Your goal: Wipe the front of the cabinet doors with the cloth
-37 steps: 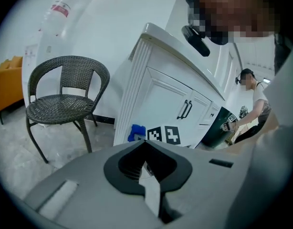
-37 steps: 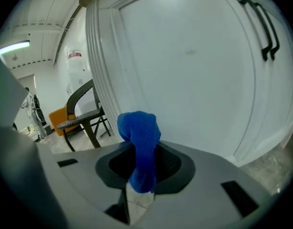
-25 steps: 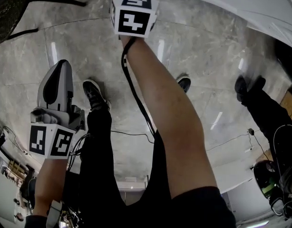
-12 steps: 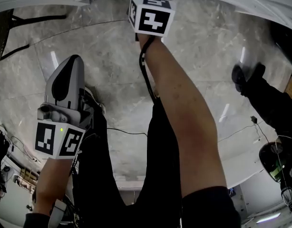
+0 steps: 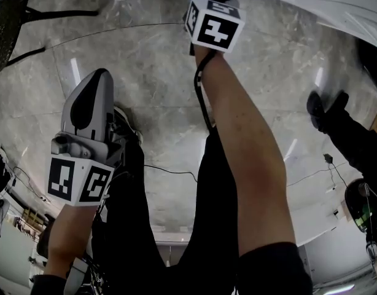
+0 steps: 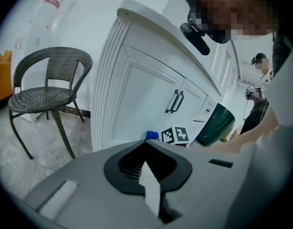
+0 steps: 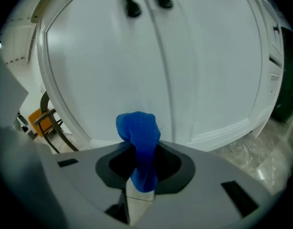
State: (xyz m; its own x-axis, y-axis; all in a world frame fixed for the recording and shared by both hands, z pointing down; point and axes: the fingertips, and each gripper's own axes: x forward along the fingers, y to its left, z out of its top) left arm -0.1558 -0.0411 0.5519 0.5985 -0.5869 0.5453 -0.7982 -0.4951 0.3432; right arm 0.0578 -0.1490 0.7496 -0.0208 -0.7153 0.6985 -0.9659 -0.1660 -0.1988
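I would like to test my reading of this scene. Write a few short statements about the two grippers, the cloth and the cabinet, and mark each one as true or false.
1. The right gripper is shut on a blue cloth. True.
2. The left gripper holds a sponge. False: it is shut, with nothing between its jaws.
3. The cabinet doors are white, with dark handles near the middle seam. True.
4. In the left gripper view, the chair stands to the right of the cabinet. False: it stands to the left of it.
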